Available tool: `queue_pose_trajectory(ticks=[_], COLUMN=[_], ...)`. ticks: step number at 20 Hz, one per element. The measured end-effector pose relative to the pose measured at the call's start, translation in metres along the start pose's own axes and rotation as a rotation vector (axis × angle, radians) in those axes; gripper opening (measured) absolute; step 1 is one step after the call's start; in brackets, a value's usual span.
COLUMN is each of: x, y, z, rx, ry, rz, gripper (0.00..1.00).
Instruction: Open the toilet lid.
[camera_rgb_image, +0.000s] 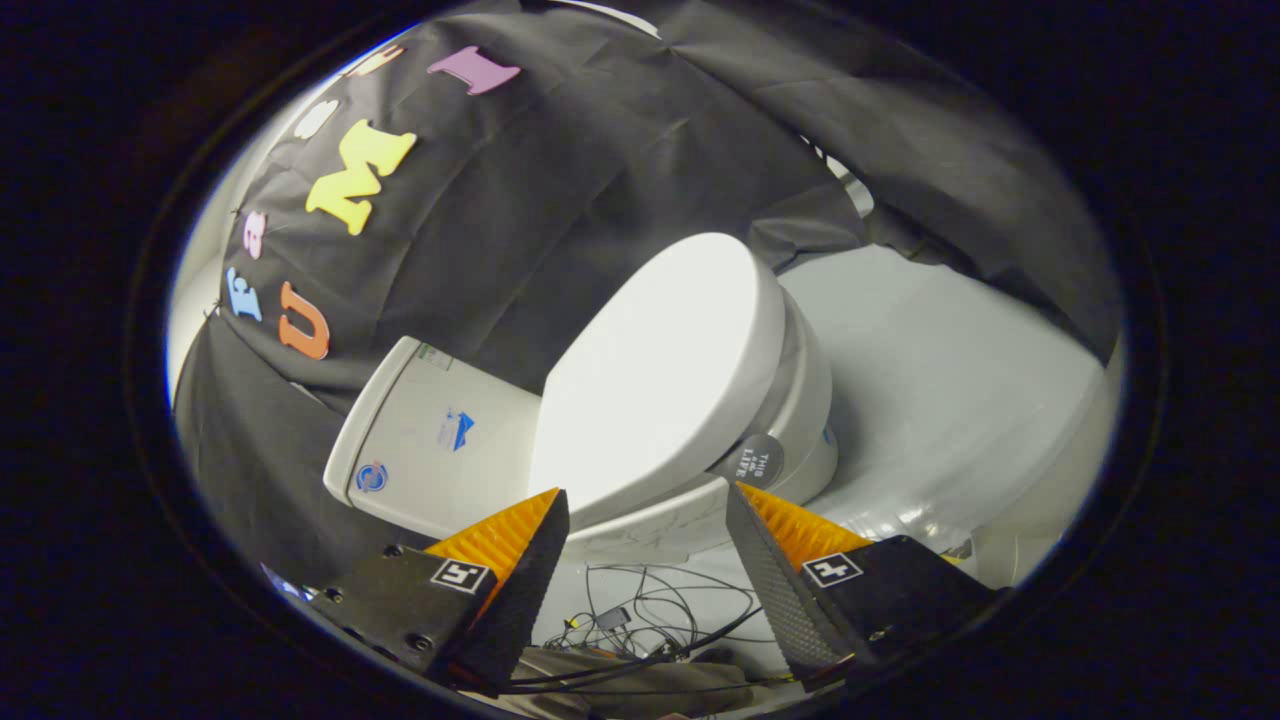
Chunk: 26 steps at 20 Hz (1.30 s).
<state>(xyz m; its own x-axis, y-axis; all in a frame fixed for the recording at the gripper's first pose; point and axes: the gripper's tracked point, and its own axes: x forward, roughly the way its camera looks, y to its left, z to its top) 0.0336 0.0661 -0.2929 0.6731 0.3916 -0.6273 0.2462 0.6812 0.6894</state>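
Toilet lid (655, 370) down, just beyond wide-spread, empty fingers of gripper (648, 505).

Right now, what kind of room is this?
Probably a mock bathroom in a test booth: a white toilet with its tank, black cloth walls, loose cables. The open gripper hovers near the lid.

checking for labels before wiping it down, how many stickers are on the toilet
4: two blue stickers on the white ceramic tank, a small one near the tank's top edge, and a round dark sticker on the seat rim beyond the open fingers. More may be hidden.
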Motion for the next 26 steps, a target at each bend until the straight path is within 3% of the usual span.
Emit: queue_pose_trajectory(ticks=[7, 13, 16, 19, 23, 26], x=[0.028, 0.053, 0.060, 0.064, 0.069, 0.064], y=[-0.043, -0.059, -0.070, -0.069, -0.065, -0.065], z=[0.004, -0.002, -0.001, 0.007, 0.011, 0.017], rx=[0.271, 0.233, 0.262, 0.289, 0.266, 0.287], ry=[0.032, 0.059, 0.081, 0.066, 0.055, 0.040], rz=[0.007, -0.050, -0.078, -0.061, -0.054, -0.063], gripper=[0.91, 0.80, 0.66, 0.59, 0.33, 0.27])
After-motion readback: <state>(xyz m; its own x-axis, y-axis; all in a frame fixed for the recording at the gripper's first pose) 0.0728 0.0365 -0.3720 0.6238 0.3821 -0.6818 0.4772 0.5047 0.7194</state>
